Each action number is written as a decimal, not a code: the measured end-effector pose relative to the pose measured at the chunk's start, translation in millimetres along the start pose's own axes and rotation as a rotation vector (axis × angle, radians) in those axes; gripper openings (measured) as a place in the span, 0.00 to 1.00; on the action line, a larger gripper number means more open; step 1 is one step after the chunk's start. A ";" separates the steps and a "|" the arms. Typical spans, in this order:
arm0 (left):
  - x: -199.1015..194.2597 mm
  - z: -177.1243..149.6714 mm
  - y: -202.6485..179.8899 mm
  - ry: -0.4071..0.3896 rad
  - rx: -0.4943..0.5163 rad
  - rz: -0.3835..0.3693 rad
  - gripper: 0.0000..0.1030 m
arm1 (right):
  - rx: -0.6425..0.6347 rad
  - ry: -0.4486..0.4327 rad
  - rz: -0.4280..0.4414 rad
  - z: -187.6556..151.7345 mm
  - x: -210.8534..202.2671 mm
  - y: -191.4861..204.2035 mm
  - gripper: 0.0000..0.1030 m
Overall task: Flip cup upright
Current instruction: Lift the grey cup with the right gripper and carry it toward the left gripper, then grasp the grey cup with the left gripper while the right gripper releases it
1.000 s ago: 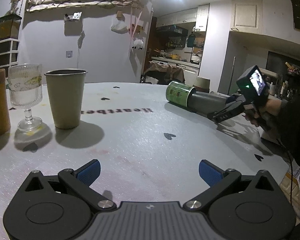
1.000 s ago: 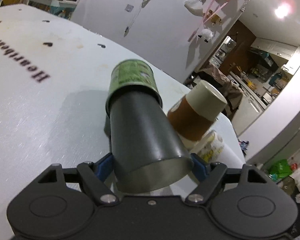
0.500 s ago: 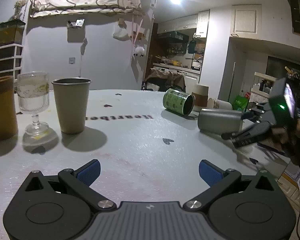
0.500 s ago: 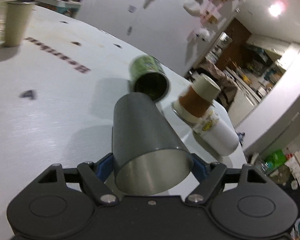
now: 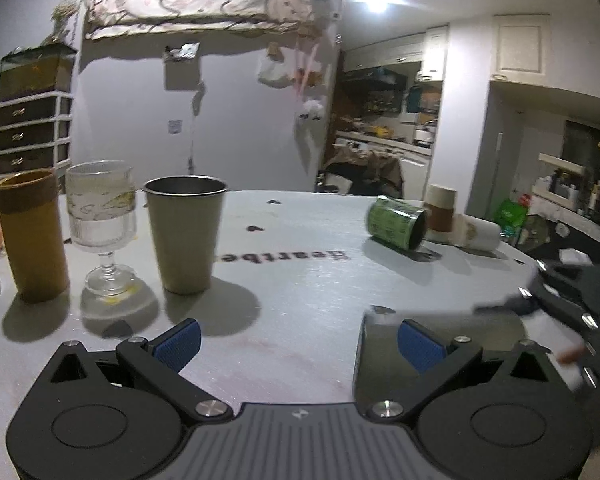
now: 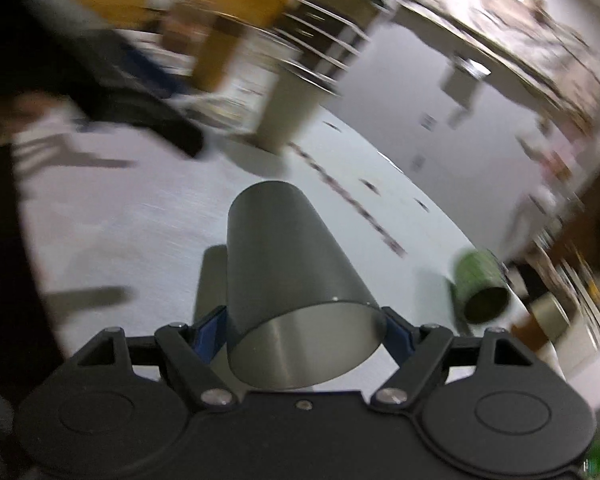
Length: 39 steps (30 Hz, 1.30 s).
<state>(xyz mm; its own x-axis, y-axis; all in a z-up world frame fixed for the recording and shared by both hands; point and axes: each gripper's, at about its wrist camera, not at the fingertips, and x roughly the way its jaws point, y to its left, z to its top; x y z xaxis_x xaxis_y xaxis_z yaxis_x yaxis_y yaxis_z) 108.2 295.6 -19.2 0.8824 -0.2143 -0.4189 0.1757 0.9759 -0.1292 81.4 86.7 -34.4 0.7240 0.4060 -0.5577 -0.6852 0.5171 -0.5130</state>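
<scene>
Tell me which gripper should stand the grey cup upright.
Right. The right gripper is already shut on the grey cup near its open rim, holding it on its side over the table. The left gripper is open and holds nothing, so using it would probably need a handover.

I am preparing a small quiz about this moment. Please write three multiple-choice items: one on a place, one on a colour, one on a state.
1. Where does the wine glass stand?
A. between the brown tumbler and the beige cup
B. beside the lying can
C. inside the left claw

2. What colour is the lying can?
A. red
B. green
C. blue

3. What is the state of the right claw?
A. open and empty
B. shut on the wine glass
C. shut on the grey metal cup

Answers:
1 A, it has one on each side on the table.
2 B, its label is green.
3 C, the blue pads press the cup's sides near its rim.
</scene>
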 end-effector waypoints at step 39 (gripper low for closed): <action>6.6 18.1 14.3 0.166 -0.227 -0.212 0.99 | 0.382 -0.094 -0.055 -19.4 5.2 -18.5 0.85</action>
<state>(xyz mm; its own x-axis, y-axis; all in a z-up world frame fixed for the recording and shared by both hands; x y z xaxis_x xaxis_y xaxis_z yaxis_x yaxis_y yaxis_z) 124.4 308.8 -7.5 0.7505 -0.4327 -0.4996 0.2291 0.8794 -0.4174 96.3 64.7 -40.4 0.7749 0.4279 -0.4652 -0.5790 0.7758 -0.2508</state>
